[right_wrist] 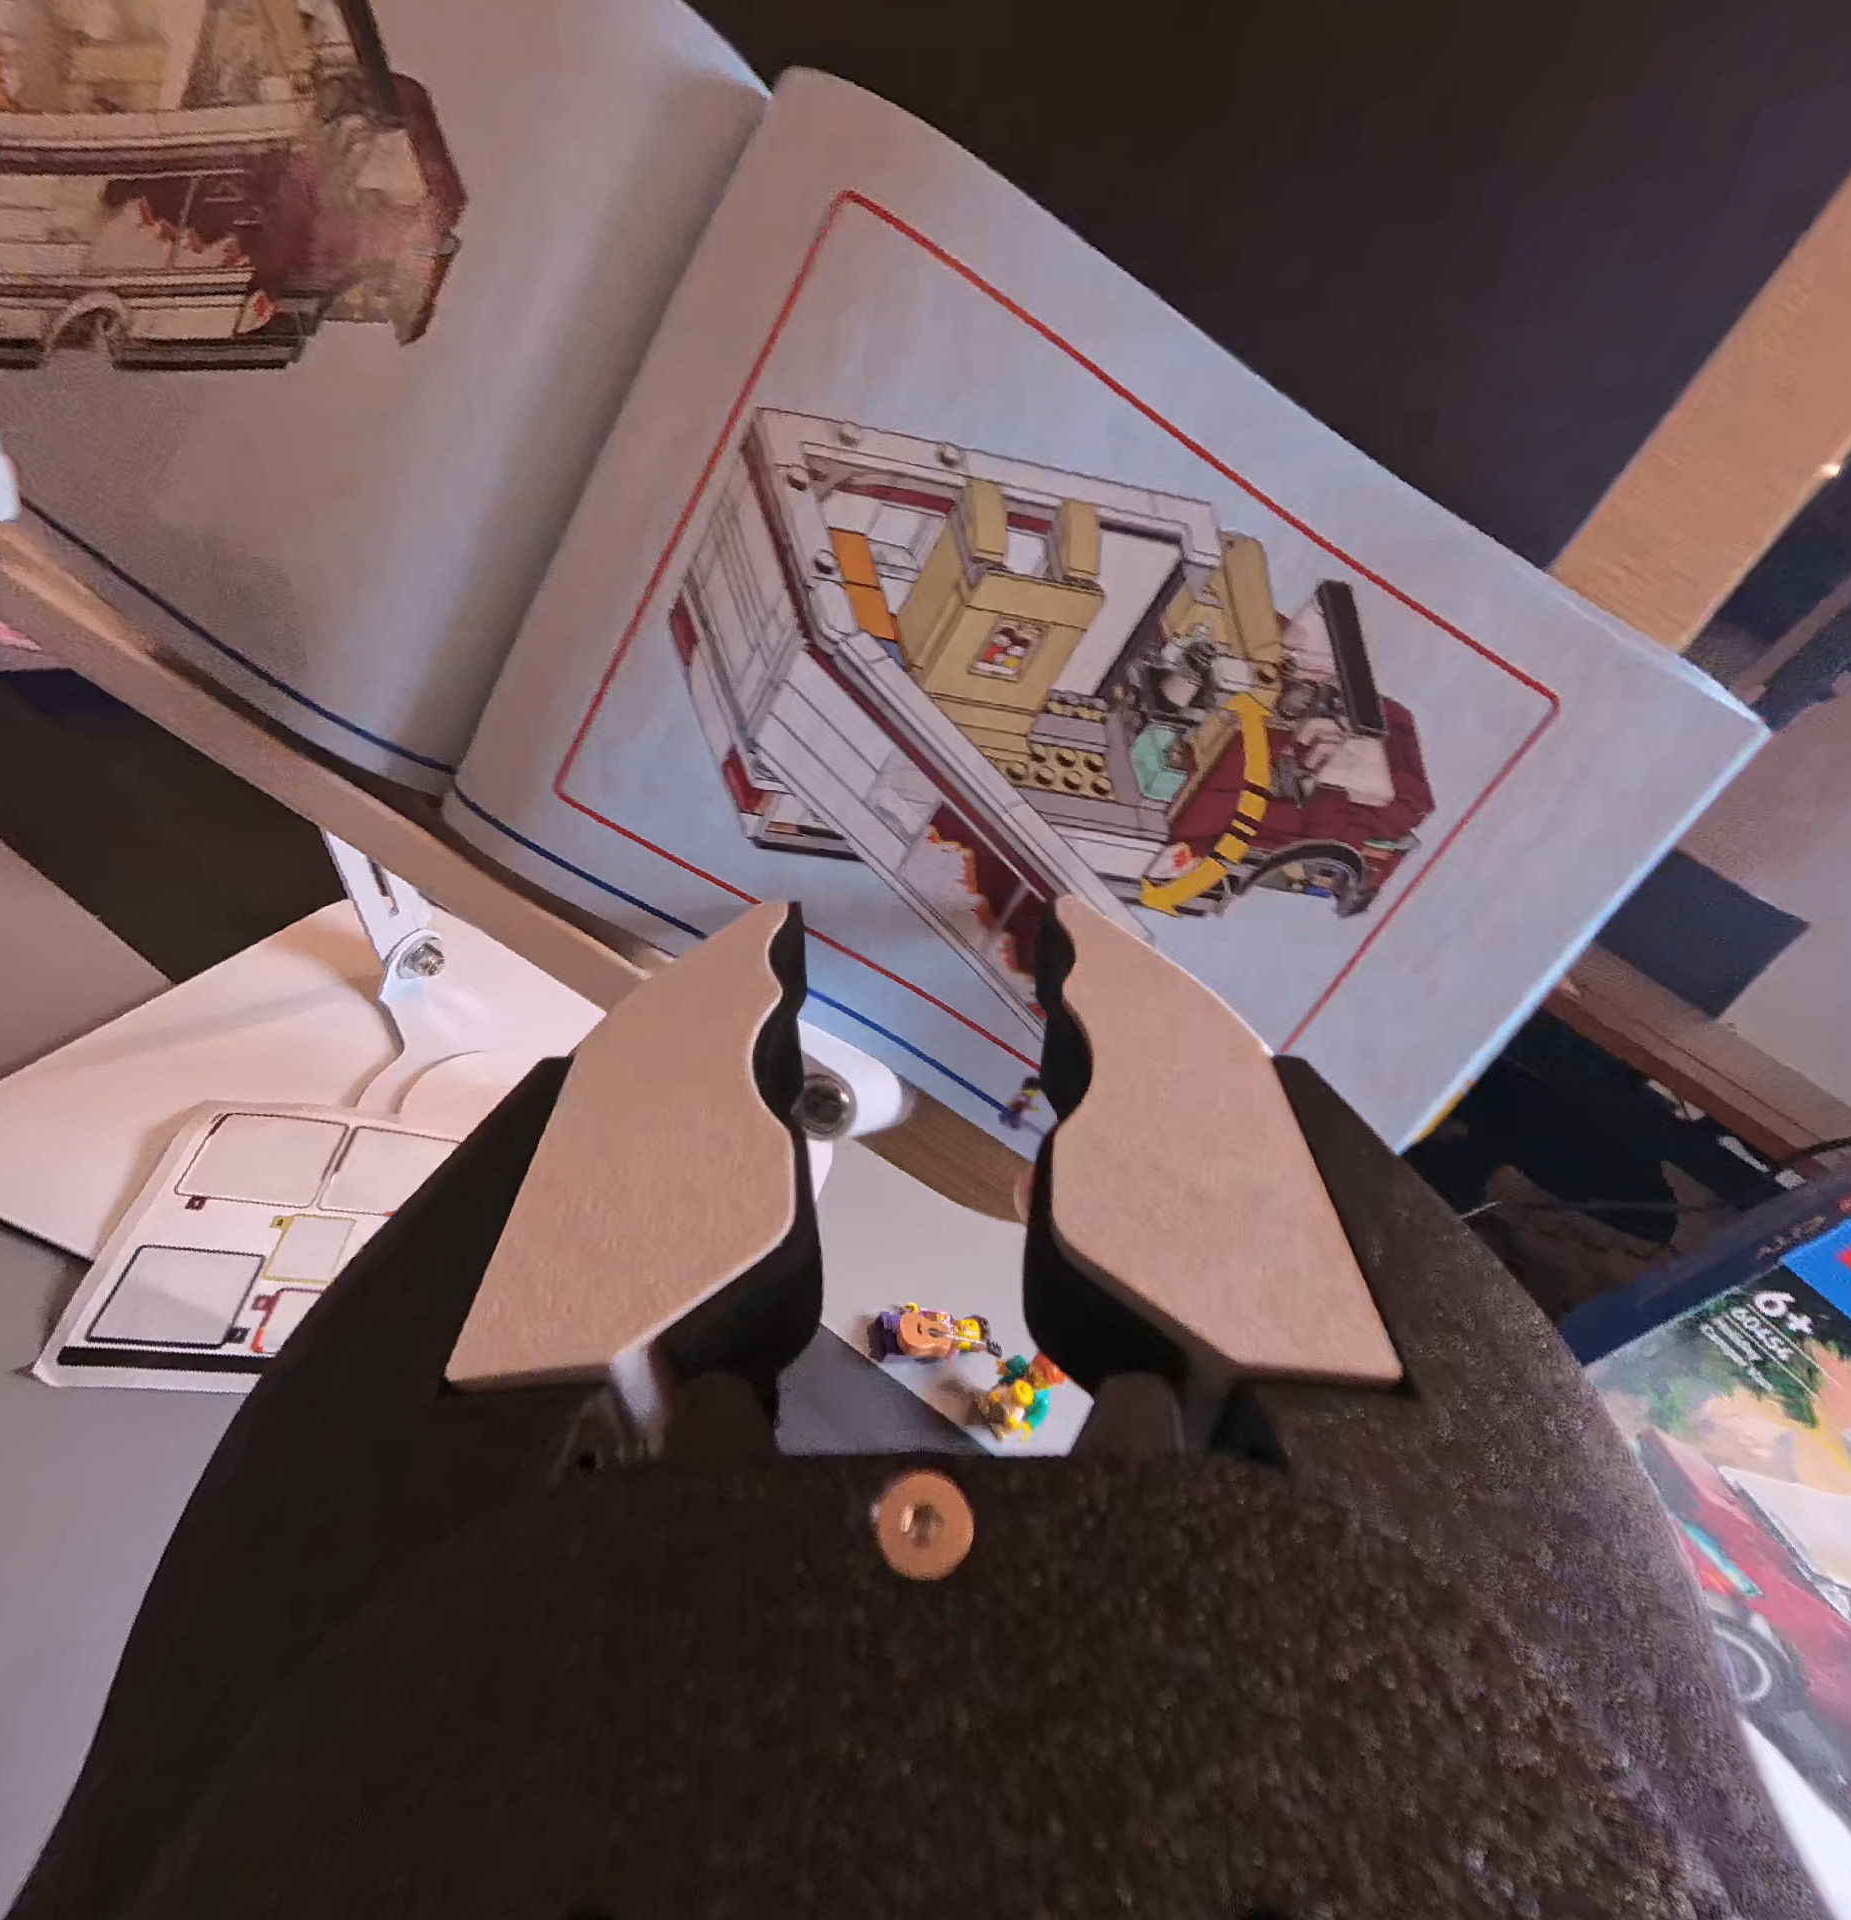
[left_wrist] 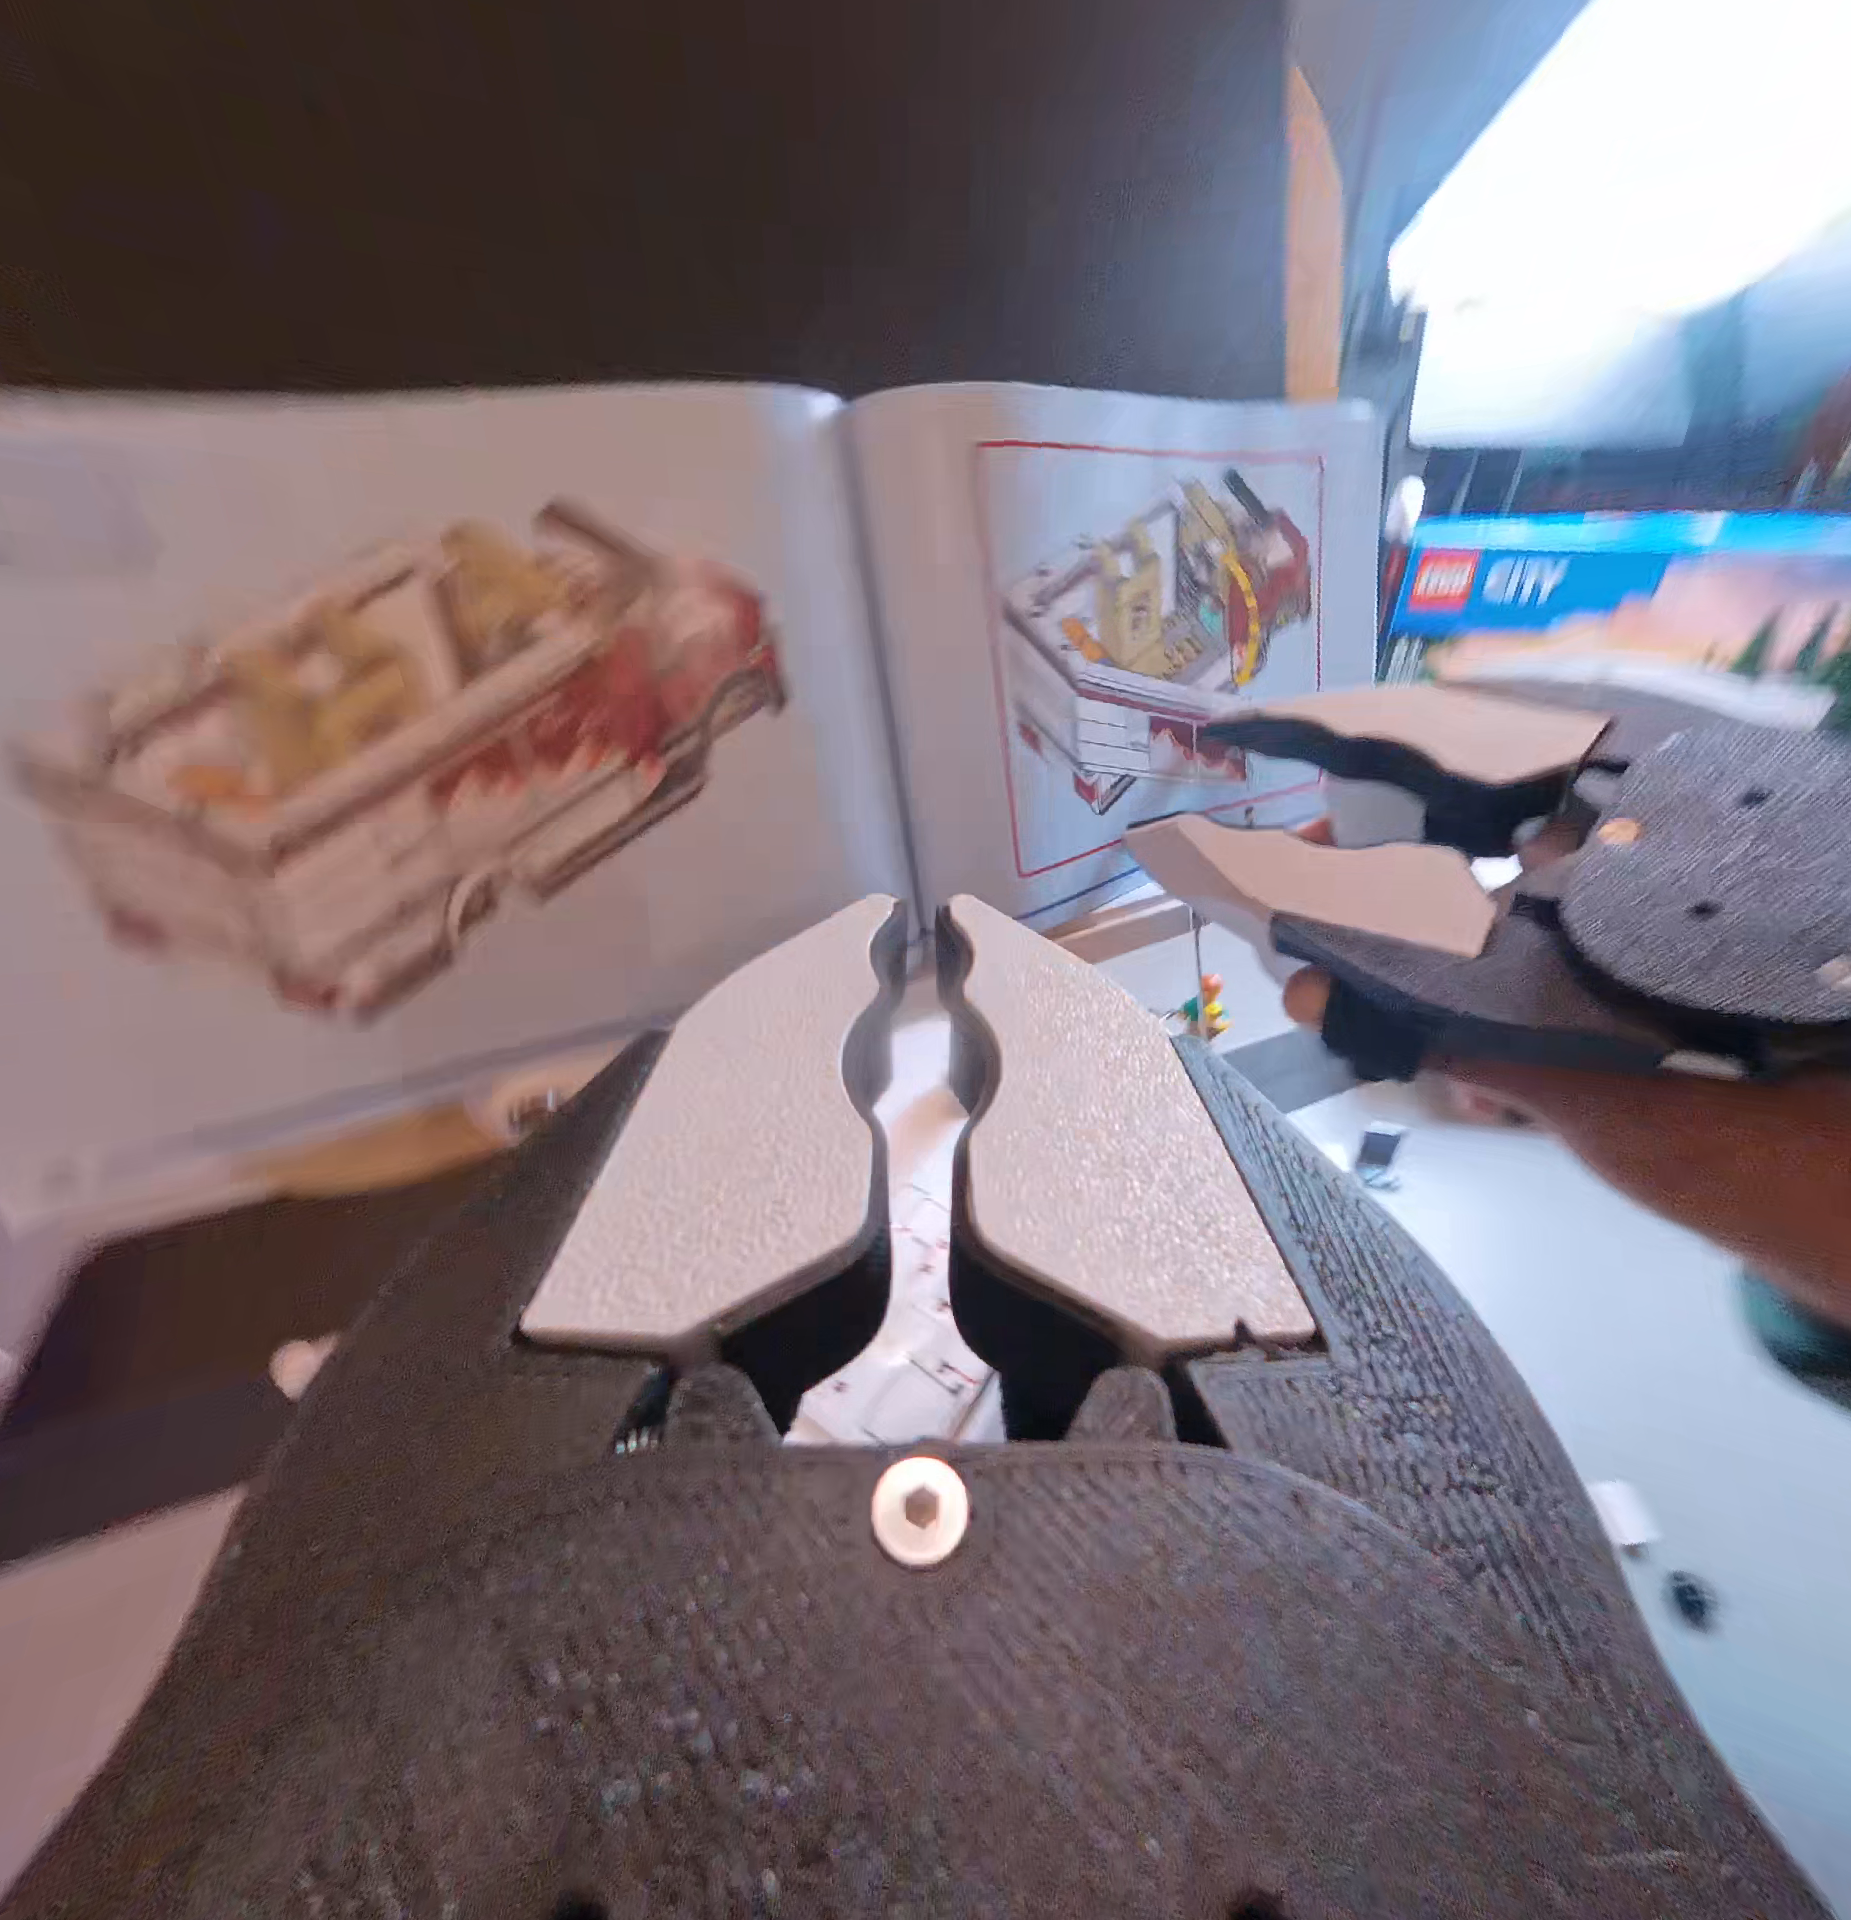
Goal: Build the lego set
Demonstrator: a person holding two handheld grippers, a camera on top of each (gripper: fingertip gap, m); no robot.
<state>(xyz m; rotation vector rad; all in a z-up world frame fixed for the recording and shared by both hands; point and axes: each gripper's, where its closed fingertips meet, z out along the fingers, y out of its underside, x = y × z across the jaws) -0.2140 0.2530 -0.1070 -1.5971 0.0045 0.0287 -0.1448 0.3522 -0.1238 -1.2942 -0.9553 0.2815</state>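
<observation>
An open instruction booklet (left_wrist: 588, 644) with drawings of a white and dark red camper stands upright on a wooden holder. My left gripper (left_wrist: 921, 914) points at its spine, and its fingers stand almost together with only a thin slit and nothing visible between them. My right gripper (right_wrist: 921, 925) is open and empty, pointing at the lower edge of the booklet's right page (right_wrist: 1056, 499). It also shows in the left wrist view (left_wrist: 1181, 790), held by a hand, close to that page. Two small toy figures (right_wrist: 942, 1335) lie on the table below it.
A sticker sheet (right_wrist: 214, 1247) lies at the left beside a white stand foot (right_wrist: 401, 935). A colourful toy box (right_wrist: 1783, 1475) lies at the right, also in the left wrist view (left_wrist: 1627, 592). Small loose pieces (left_wrist: 1378, 1153) lie on the grey table.
</observation>
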